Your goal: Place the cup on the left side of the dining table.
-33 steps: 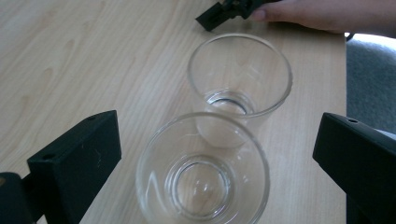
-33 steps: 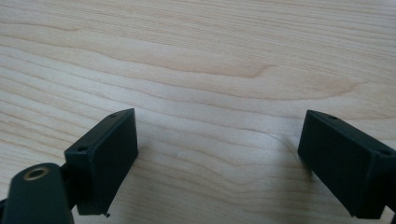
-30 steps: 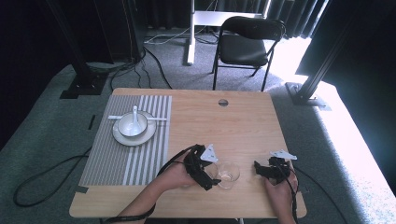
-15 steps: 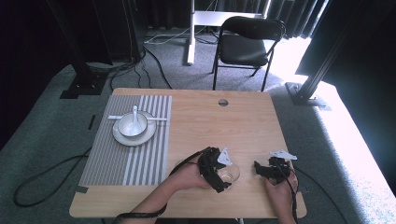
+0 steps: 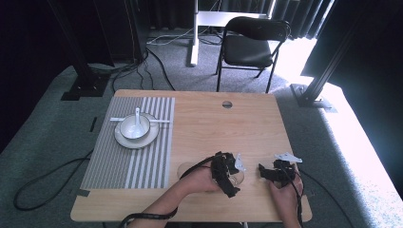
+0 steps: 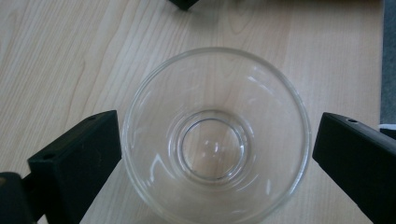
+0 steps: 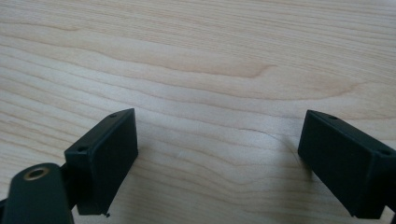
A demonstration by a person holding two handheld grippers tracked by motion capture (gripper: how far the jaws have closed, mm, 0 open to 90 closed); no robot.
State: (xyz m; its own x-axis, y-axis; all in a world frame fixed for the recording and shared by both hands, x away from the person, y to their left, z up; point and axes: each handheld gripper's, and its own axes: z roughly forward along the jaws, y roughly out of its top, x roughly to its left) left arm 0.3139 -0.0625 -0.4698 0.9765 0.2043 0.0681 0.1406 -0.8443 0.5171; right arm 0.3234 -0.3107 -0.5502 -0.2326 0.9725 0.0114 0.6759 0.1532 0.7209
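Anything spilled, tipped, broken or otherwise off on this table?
Nothing stands out. The clear glass bowl stands upright and empty between the open left tool. The white bowl sits on its plate on the striped mat. The right tool is open over bare wood.

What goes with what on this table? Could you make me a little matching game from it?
Things:
1. glass bowl
2. white bowl
3. striped mat
4. chair

Descriptions:
A. on the floor beyond the table
B. between the open jaws of the left gripper
C. on a plate, spoon inside
D. covers the table's left part

Pairs: 1-B, 2-C, 3-D, 4-A
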